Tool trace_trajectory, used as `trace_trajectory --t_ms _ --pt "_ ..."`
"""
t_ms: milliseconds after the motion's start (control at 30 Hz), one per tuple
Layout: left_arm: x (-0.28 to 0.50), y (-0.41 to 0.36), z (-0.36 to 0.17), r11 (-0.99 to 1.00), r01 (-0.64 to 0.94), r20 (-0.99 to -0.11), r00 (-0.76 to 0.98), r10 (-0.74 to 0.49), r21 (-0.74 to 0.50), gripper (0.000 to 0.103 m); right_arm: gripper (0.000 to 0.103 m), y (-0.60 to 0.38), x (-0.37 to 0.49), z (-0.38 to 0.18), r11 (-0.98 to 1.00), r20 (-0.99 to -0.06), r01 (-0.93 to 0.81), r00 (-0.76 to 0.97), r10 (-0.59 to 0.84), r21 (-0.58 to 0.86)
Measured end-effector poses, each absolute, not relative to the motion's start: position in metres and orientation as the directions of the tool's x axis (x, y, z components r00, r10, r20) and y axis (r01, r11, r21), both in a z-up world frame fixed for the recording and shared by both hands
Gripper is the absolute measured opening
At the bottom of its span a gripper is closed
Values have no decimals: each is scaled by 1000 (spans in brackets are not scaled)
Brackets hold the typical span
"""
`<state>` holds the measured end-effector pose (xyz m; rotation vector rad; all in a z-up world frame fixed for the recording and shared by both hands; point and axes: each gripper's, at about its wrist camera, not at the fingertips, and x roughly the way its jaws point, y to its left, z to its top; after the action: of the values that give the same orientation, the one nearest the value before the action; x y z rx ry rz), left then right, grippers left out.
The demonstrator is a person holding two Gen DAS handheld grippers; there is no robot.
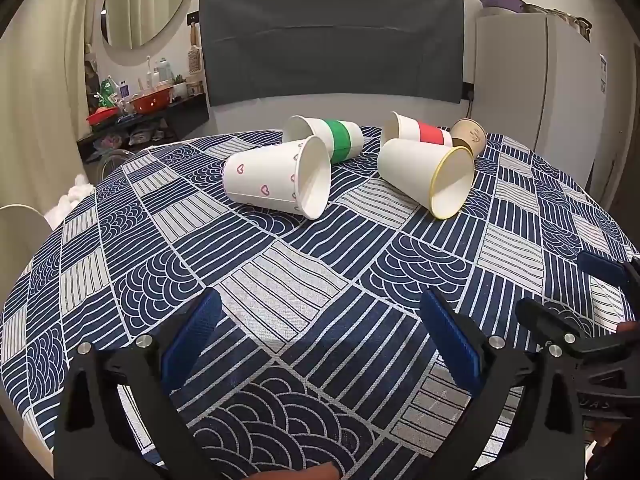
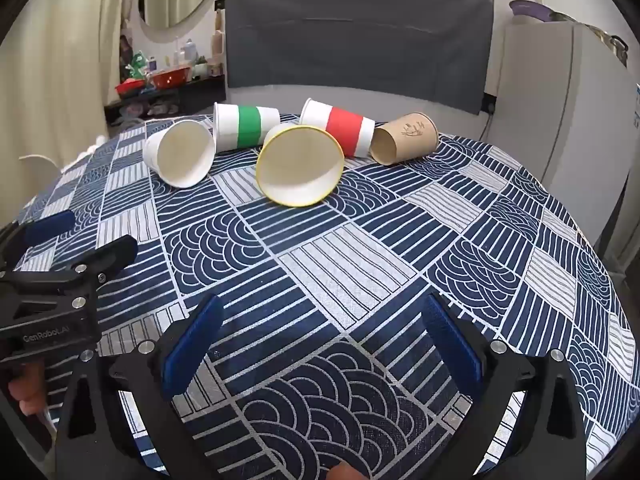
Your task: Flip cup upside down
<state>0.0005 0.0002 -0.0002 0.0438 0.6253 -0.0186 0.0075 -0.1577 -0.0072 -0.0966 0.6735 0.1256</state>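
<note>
Several paper cups lie on their sides at the far part of the table. A white cup with pink hearts [image 1: 276, 178] [image 2: 180, 154], a yellow-rimmed white cup [image 1: 426, 174] [image 2: 300, 166], a green-banded cup [image 1: 328, 136] [image 2: 245, 126], a red-banded cup [image 1: 416, 130] [image 2: 340, 126] and a brown cup [image 1: 470, 136] [image 2: 404, 138]. My left gripper [image 1: 320, 308] [image 2: 80, 236] is open and empty, well short of the cups. My right gripper [image 2: 320, 312] [image 1: 568, 284] is open and empty beside it, on the right.
The round table carries a blue and white patterned cloth [image 1: 320, 264] [image 2: 360, 248]. A grey covered screen [image 1: 332, 40], a white fridge [image 1: 536, 76] and a cluttered shelf [image 1: 136, 108] stand behind. A white chair [image 1: 20, 236] is at the left edge.
</note>
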Motion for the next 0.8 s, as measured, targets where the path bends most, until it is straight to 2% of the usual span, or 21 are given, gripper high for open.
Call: trace_trajectory --t_ms 800 --pt "2 -1 -1 999 34 -590 807 -13 24 97 95 -160 5 -7 987 -623 -149 778 83 -54"
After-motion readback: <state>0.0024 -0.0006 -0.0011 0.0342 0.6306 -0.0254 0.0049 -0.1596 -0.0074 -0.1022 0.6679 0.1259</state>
